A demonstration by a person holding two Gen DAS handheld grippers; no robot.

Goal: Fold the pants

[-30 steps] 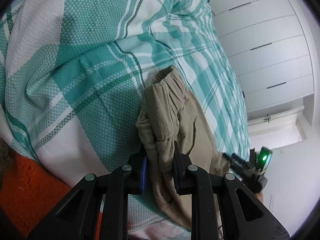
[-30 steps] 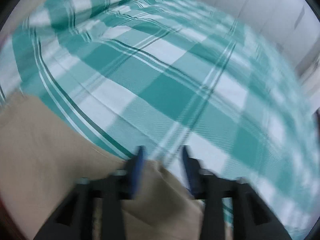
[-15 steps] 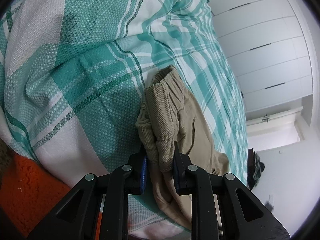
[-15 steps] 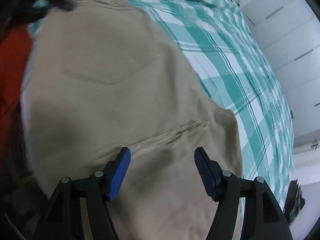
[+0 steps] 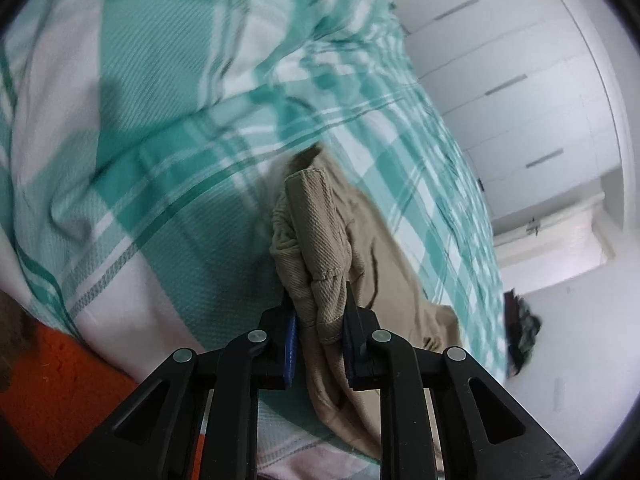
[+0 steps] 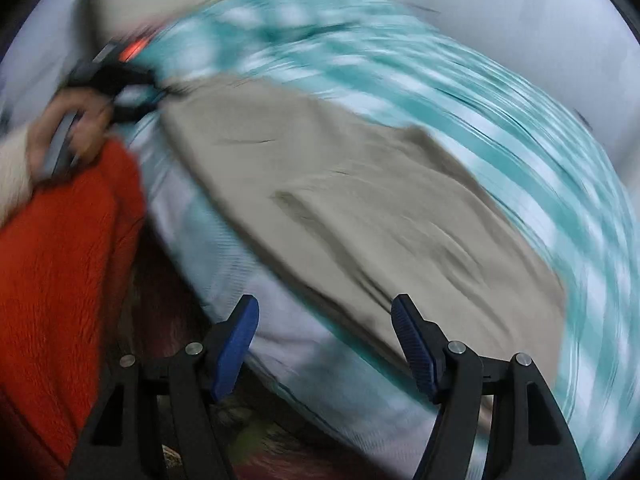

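Beige pants lie on a bed with a teal and white checked cover. My left gripper is shut on a bunched edge of the pants, near the waistband, lifted a little off the cover. In the right wrist view the pants spread flat across the bed. My right gripper is open and empty above the near edge of the bed, beside the pants. The left gripper shows at the far left end of the pants, held in a hand. The view is blurred by motion.
White wardrobe doors stand beyond the bed. An orange fleece sleeve fills the left of the right wrist view and the lower left of the left wrist view. A dark bundle sits at the bed's far right.
My right gripper has opened wide, let go of the pants and swung back towards the near bed edge. My left gripper keeps its hold and has lifted the bunched fabric slightly.
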